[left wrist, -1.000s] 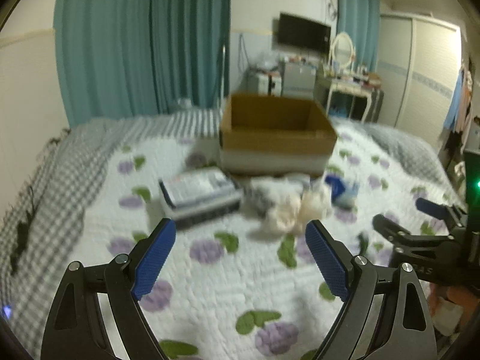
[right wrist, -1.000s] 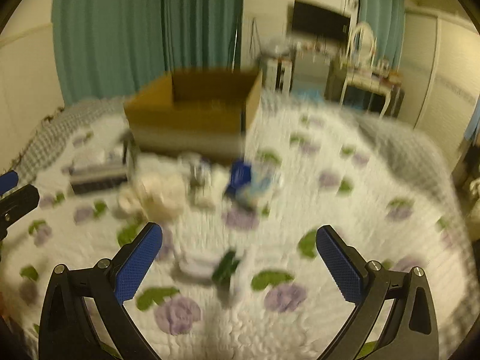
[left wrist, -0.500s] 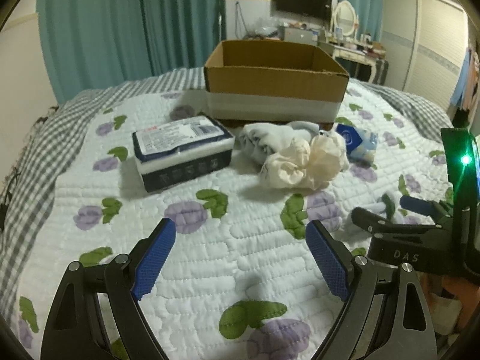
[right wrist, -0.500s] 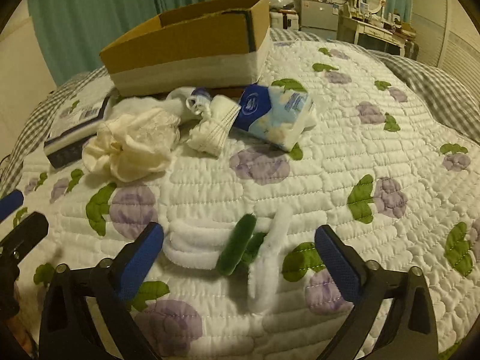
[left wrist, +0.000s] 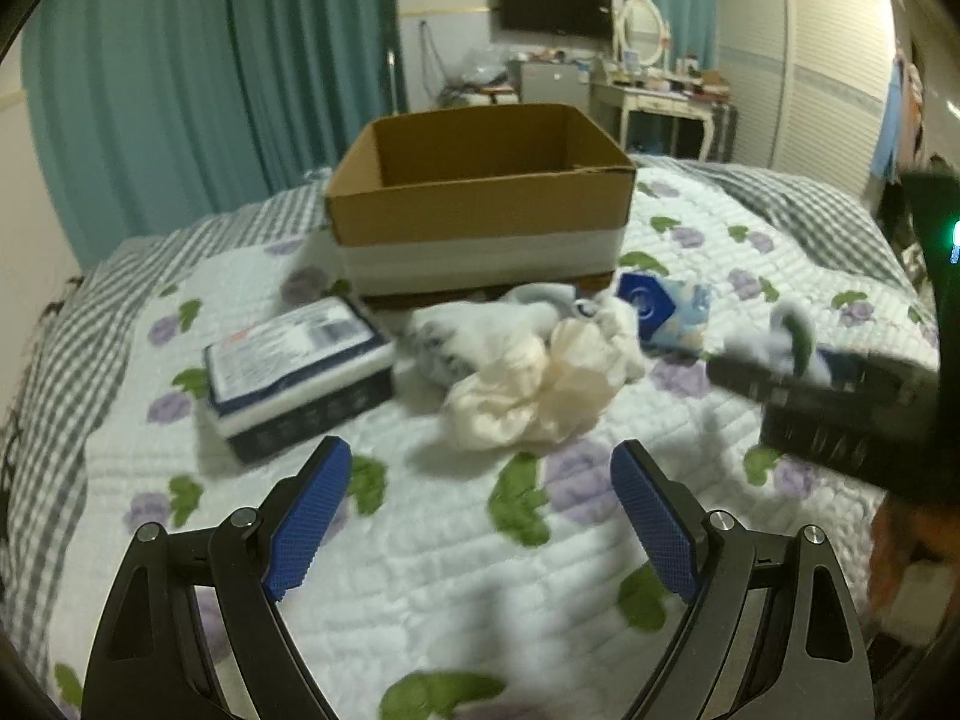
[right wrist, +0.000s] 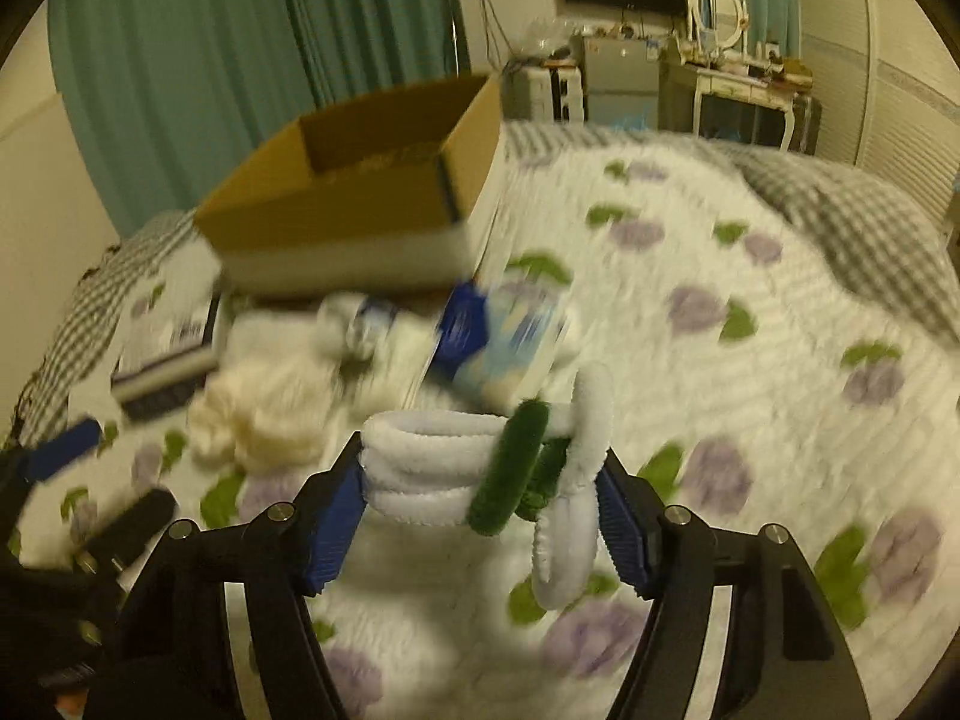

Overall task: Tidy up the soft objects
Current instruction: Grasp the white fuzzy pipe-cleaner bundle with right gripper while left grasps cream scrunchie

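- The right claw point(right wrist: 480, 504) is clenched on a bundle of fuzzy white and green chenille loops point(right wrist: 486, 468), its blue ribbed pads pressing the bundle from both sides; one white loop hangs down below the grip.
- In the left wrist view the same bundle point(left wrist: 786, 342) shows at the tip of the right claw point(left wrist: 774, 369), raised above the bed at the right edge.
- The left claw point(left wrist: 480, 516) is released, its blue pads wide apart with nothing between them, above the white quilted bedspread with purple flowers and green leaves point(left wrist: 420, 540).
- Just beyond the left claw lies a crumpled cream-coloured soft cloth point(left wrist: 534, 390), touching a pale white-and-blue fabric heap point(left wrist: 480, 330) behind it.
- To the left of the heap rests a flat rectangular pack with a dark blue side and white label point(left wrist: 300, 372).
- To the right of the heap lies a blue and light-blue plastic tissue packet point(left wrist: 660, 306).
- Behind all these stands an open brown cardboard box with a white band around its base point(left wrist: 480, 204), resting on the bed.
- Teal curtains point(left wrist: 210, 90) hang behind the bed.
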Demonstrator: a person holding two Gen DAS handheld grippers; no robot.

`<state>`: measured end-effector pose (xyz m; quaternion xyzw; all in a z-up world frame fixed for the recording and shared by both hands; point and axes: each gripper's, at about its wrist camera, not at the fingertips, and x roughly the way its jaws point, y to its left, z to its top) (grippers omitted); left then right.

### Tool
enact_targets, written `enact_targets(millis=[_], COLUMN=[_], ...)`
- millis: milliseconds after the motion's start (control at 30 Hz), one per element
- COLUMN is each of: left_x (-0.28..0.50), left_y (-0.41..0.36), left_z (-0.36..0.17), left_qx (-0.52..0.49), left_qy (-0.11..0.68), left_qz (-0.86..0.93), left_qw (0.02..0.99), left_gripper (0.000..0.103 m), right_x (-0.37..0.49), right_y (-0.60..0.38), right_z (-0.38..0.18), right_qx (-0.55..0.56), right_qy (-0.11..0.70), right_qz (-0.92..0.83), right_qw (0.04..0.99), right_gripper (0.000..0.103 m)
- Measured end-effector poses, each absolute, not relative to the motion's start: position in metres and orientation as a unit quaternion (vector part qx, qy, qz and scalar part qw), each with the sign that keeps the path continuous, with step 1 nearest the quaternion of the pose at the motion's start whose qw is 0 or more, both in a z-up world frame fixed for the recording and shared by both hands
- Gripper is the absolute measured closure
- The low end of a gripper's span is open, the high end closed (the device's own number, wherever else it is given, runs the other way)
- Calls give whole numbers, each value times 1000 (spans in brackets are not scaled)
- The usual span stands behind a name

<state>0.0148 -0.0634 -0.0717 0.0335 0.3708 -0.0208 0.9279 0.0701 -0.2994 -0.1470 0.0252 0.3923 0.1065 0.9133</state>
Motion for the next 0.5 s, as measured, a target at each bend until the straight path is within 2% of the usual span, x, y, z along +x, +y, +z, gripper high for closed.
enact_targets(millis=[167,367,400,433,500], left_x=[40,66,70,74,80], left_y=[-79,-97,-100,-102,-105], left_z=[-79,-98,-101,-105,-113], left_qx=[24,12,17,22,24], left_qy=[387,385,388,390,395], left_qz=[-37,-27,-25,-22,-22], left_qw=[921,923,921,920,918], left_gripper=[16,18,24,36,45], right_x=[90,98,98,97,94], right_y=[-303,-310,-310,-311,-310], right_z=[-135,-158,-159,-159,-156], right_qx=[-1,4,4,4,1], right_qy=[375,397,397,394,385], right_qz=[100,104,106,109,111], right_qw=[921,912,912,912,916], right_gripper=[34,34,34,34,33])
